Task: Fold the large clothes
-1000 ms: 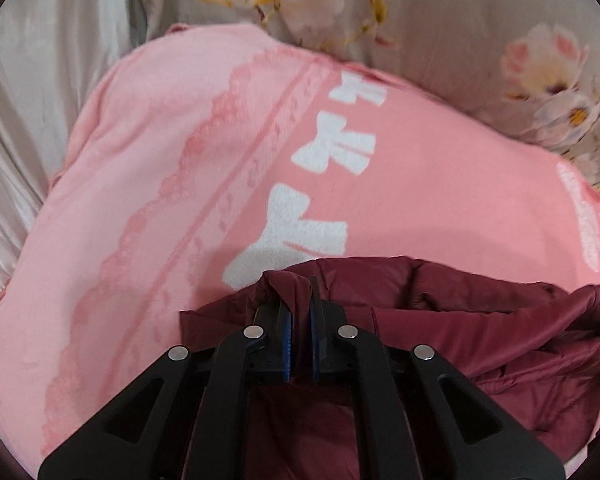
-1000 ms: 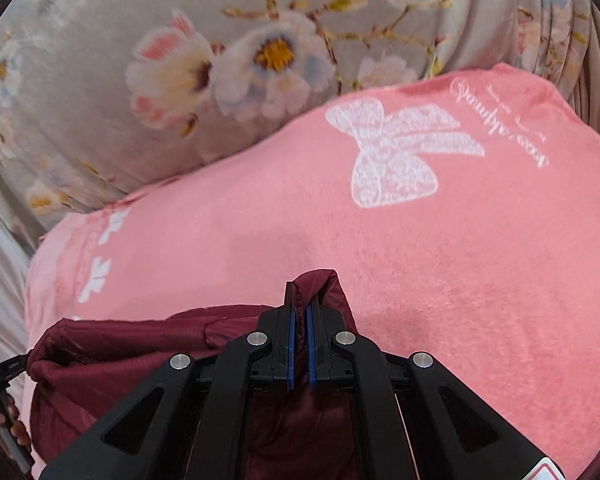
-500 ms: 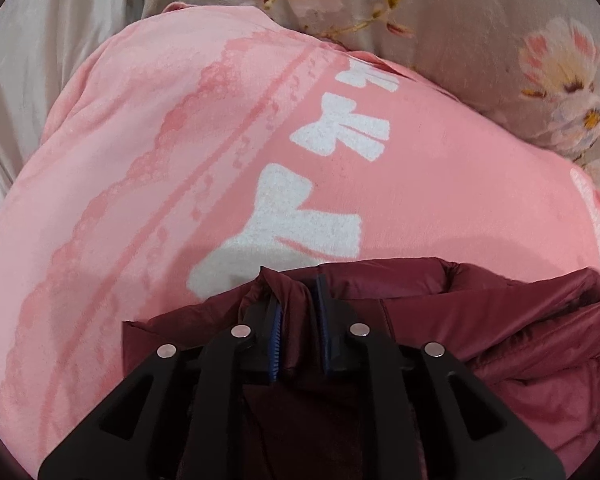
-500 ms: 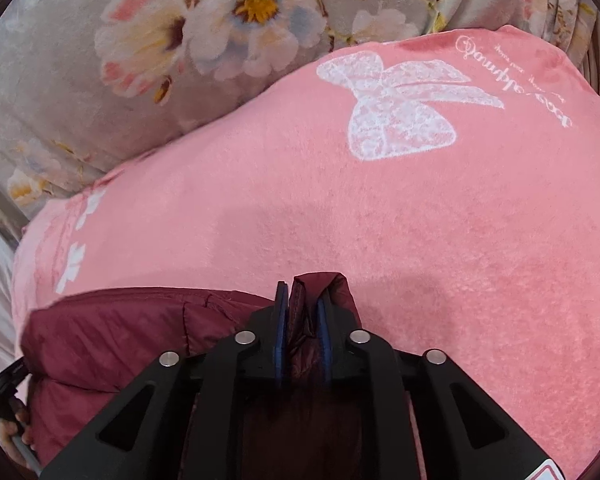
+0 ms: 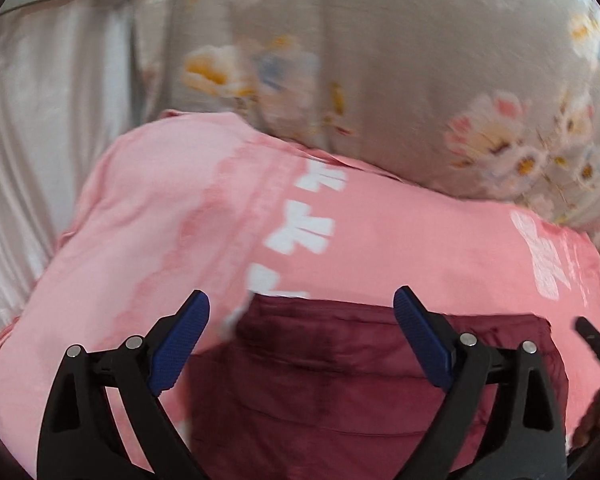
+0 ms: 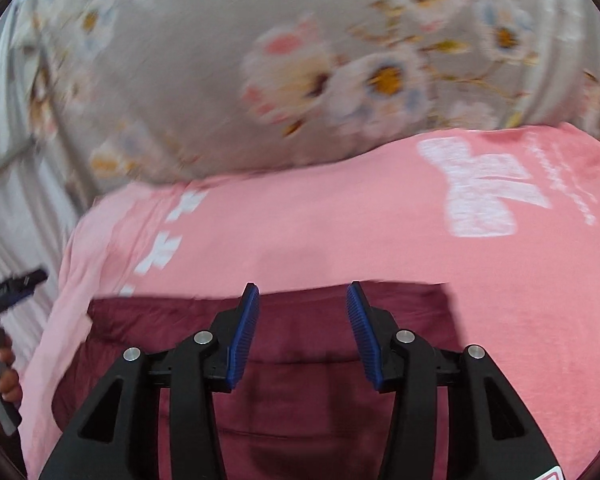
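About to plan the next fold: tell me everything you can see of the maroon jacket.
The maroon jacket looks like smooth, slightly shiny quilted fabric with stitched seams. It lies flat on the pink blanket, its far edge straight, apparently already folded. Both claws have just been opening; the left claw and right claw hang above it, gripping nothing.

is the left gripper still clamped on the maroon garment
No, the left gripper has just been opening and its blue pads stand wide apart, touching nothing, with the maroon garment lying flat on the pink blanket.
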### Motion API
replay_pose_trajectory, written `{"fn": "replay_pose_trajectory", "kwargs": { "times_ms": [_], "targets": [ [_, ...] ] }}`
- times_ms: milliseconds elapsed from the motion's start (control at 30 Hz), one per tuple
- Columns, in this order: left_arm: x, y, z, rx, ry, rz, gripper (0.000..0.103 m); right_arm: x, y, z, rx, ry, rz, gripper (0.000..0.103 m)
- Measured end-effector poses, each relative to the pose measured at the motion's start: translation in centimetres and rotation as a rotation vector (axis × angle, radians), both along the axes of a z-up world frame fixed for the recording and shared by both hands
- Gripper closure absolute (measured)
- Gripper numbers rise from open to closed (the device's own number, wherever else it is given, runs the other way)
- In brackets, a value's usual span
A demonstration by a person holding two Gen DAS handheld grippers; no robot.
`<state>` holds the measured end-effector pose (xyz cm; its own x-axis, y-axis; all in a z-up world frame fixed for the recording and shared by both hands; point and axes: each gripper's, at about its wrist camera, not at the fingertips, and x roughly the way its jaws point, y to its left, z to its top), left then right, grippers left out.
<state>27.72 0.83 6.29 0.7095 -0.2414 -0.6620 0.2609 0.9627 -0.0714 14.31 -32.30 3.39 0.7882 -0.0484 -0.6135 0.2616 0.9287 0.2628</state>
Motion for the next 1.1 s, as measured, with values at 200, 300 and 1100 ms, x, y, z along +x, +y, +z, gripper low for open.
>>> {"fn": "replay_pose_trajectory", "kwargs": {
  "times_ms": [200,300,1100],
  "targets": [
    [0.7,-8.8,-6.0,0.141,0.089,-0.110,0.014,6.2,5.9,-5.2,-0.098,0.179,0.118,0.057],
    [1.7,-9.7,-8.9,0.176,0.123,-0.090,0.016,7.5,5.5,-7.3,-0.092,0.241,0.112,0.070],
    [5.2,-9.0,-14.7,0.135,0.135,-0.012,0.012,10.0,4.8,-10.4,0.022,0.197,0.092,0.103]
  ]
}}
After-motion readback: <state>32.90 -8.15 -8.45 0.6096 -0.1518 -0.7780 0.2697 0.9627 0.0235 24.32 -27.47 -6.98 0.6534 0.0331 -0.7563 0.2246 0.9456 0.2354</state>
